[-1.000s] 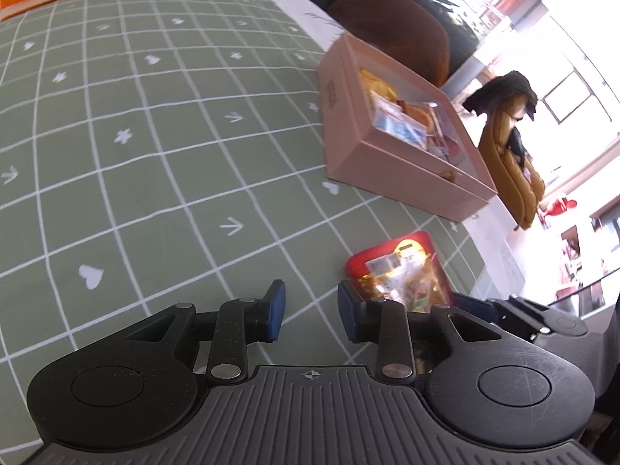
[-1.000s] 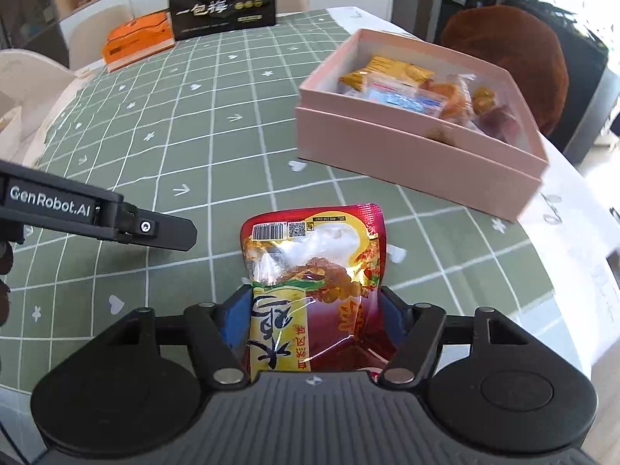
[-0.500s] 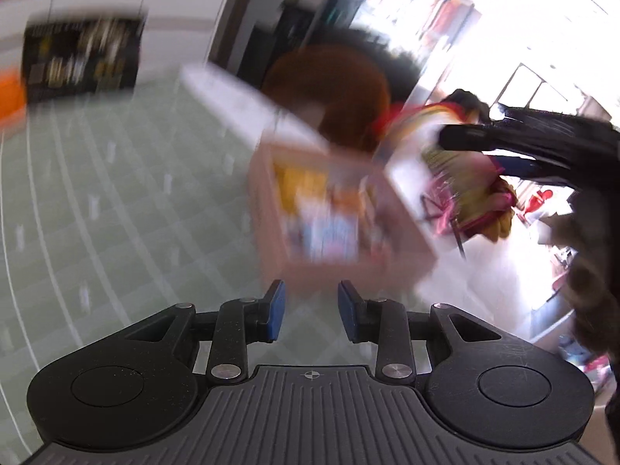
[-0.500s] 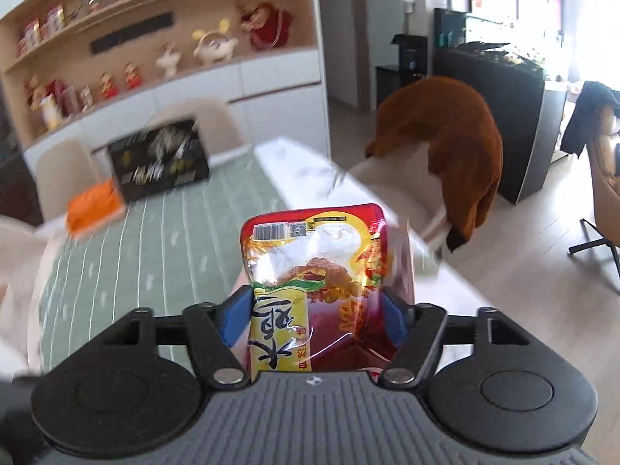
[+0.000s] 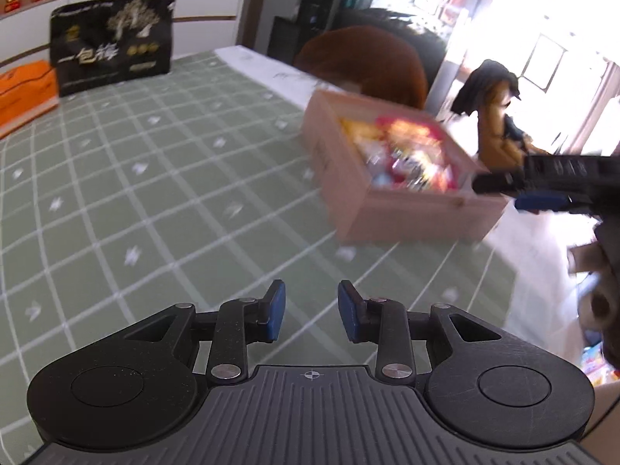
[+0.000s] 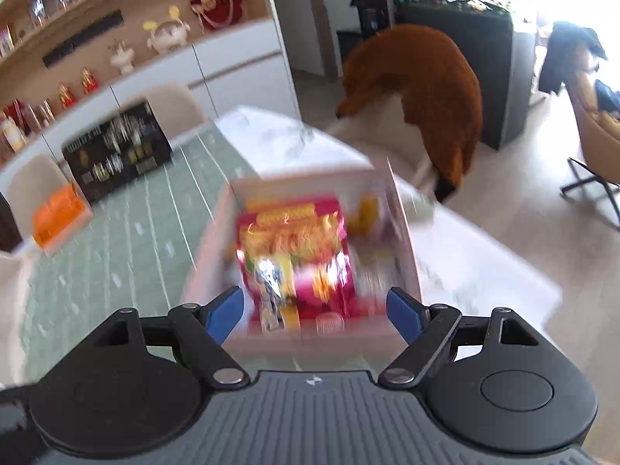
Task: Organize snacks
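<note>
The red and yellow snack packet (image 6: 298,255) lies blurred in the pink box (image 6: 341,343), on top of other snacks. My right gripper (image 6: 314,302) hovers just above the box's near wall. Its jaws are opening and its blue pads stand clear of the packet on both sides. From the left wrist view the pink box (image 5: 407,217) sits at the right on the green checked tablecloth (image 5: 155,193), with the right gripper (image 5: 542,190) over its far corner. My left gripper (image 5: 312,306) hangs above the cloth, open, nothing between its pads.
A black gift bag (image 5: 112,46) and an orange box (image 5: 23,93) stand at the table's far end. A brown furry chair (image 5: 364,62) is behind the pink box. The table's white edge (image 5: 271,73) runs along the right side.
The right gripper lifted the red packet off the table, carried it over the pink box and let it go, its jaws spreading. The left gripper's view swung up and across the table.
</note>
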`<state>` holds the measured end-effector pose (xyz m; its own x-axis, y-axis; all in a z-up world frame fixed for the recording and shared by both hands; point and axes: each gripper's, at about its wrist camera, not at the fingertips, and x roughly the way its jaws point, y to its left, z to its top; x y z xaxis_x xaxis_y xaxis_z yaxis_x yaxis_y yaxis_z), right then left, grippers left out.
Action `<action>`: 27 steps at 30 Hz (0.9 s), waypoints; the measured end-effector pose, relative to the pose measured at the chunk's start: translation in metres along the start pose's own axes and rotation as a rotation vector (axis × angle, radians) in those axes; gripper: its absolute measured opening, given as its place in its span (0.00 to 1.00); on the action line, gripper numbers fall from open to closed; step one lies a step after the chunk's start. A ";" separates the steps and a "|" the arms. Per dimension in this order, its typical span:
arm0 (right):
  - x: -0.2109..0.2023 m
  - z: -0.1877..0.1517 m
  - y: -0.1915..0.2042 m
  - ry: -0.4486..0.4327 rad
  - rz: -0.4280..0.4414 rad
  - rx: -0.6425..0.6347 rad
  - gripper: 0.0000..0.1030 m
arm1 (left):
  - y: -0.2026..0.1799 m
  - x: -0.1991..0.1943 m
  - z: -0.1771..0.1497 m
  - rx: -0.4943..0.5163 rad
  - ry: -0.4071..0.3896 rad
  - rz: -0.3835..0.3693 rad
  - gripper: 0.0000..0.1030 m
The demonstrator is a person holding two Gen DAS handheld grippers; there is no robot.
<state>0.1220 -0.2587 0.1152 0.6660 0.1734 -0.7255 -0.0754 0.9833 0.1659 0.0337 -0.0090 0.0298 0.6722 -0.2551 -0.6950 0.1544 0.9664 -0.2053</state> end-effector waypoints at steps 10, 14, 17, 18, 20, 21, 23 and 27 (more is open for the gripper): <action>0.029 -0.104 0.034 0.039 -0.010 -0.056 0.81 | -0.009 0.027 -0.024 0.118 -0.065 0.083 0.35; 0.032 -0.111 0.048 -0.008 -0.101 -0.117 0.85 | -0.020 0.037 -0.027 0.163 -0.113 0.112 0.36; 0.037 -0.111 0.044 -0.021 -0.157 -0.077 0.99 | -0.025 0.043 -0.027 0.188 -0.135 0.121 0.39; 0.036 -0.113 0.041 -0.034 -0.173 -0.064 1.00 | -0.026 0.044 -0.026 0.183 -0.133 0.126 0.39; 0.037 -0.115 0.037 -0.052 -0.199 -0.038 1.00 | -0.029 0.044 -0.024 0.177 -0.133 0.142 0.39; 0.037 -0.115 0.037 -0.058 -0.206 -0.031 1.00 | -0.031 0.044 -0.025 0.187 -0.136 0.151 0.39; 0.036 -0.116 0.034 -0.069 -0.211 -0.029 1.00 | -0.033 0.046 -0.025 0.189 -0.140 0.156 0.39; 0.038 -0.121 0.034 -0.123 -0.195 -0.048 1.00 | -0.032 0.047 -0.024 0.179 -0.144 0.150 0.39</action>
<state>0.0551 -0.2123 0.0120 0.7566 -0.0250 -0.6534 0.0298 0.9995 -0.0037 0.0428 -0.0523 -0.0132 0.7913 -0.1138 -0.6008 0.1620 0.9864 0.0265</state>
